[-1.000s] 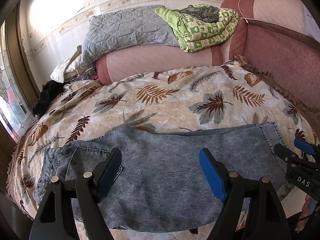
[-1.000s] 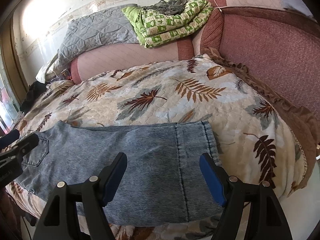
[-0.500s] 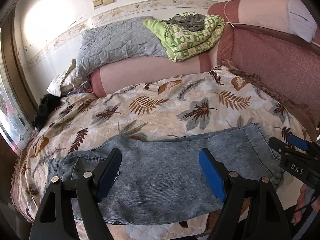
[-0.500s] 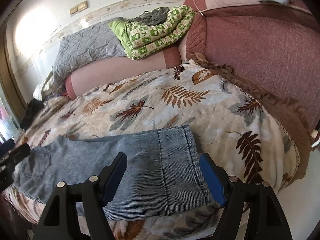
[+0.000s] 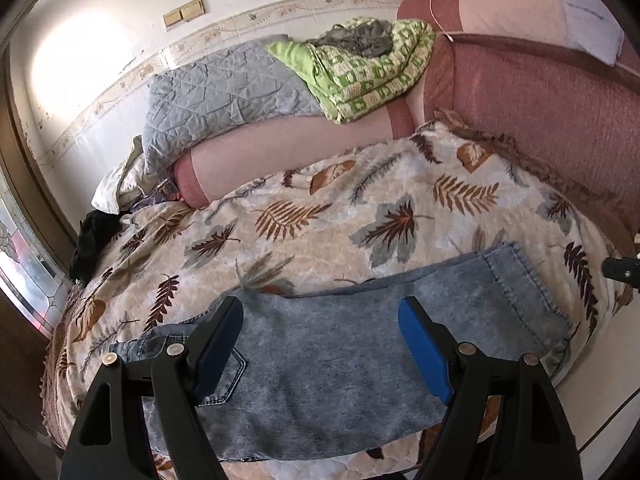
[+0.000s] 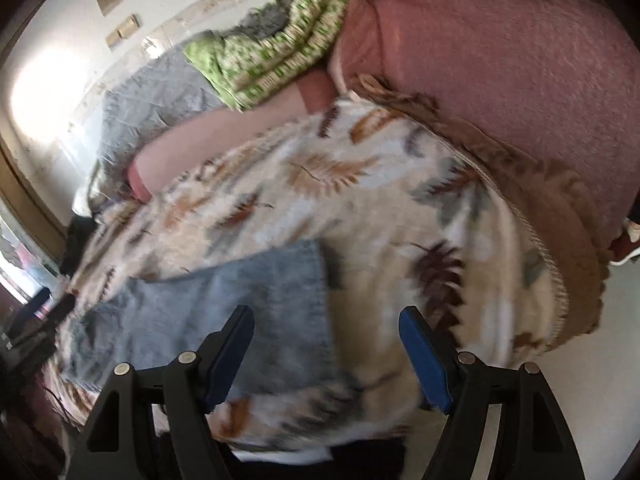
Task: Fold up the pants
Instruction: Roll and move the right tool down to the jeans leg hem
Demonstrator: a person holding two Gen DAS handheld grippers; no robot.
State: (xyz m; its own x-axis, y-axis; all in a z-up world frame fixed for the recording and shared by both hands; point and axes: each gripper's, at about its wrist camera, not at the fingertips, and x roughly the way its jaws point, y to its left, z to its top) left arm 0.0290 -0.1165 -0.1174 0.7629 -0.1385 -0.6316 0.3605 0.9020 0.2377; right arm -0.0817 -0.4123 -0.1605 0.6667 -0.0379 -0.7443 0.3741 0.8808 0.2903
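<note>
The faded blue denim pants lie flat across the near edge of the cream quilted bedspread printed with brown and grey leaves, folded lengthwise so one leg appears to cover the other. The waist and back pocket sit at the left end of the pants, the stitched hem at the right end. This layout suits a further fold end to end.

The left gripper hangs above the pants' middle, jaws spread wide, nothing between the blue pads, no contact with the cloth. The right gripper is likewise released and empty; in its blurred view it sits over the hem end of the pants, one finger above denim and the other above bare bedspread. Judgement: both tools stand clear so the next grip can be chosen, probably hem and waist.

Beyond the pants, at the far side of the bedspread, a long pink bolster carries a grey quilted blanket and a green patterned folded quilt. None obstructs the work.

Risk, as judged: the pants lie close to the bed edge and may slide off when lifted.
</note>
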